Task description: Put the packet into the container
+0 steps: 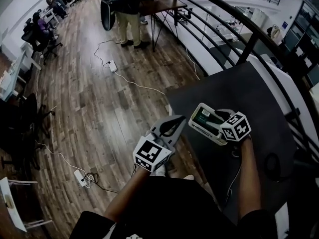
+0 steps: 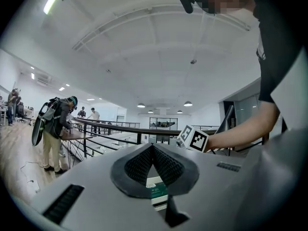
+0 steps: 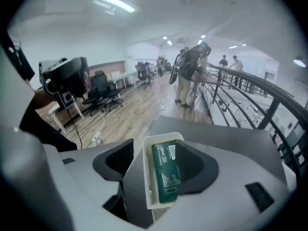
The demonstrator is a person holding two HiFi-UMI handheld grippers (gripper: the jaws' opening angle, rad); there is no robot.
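Observation:
A white open container [image 1: 205, 125] with a green packet [image 1: 203, 116] lying flat inside it hangs tilted just above the dark table [image 1: 249, 93]. My right gripper [image 1: 218, 120] is shut on the container. In the right gripper view the container [image 3: 150, 177] sits between the jaws, and the right jaw covers the right edge of the packet [image 3: 166, 172]. My left gripper [image 1: 181, 119] is shut and empty, with its tip just left of the container. In the left gripper view its jaws [image 2: 153, 147] meet at a point, and the packet [image 2: 158, 192] shows below them.
The table's near-left edge borders a wooden floor with cables and a power strip [image 1: 112, 66]. A black railing [image 1: 239, 29] runs behind the table. A person [image 1: 127, 14] stands far off by another table. A dark cable [image 1: 271, 166] lies on the table at my right.

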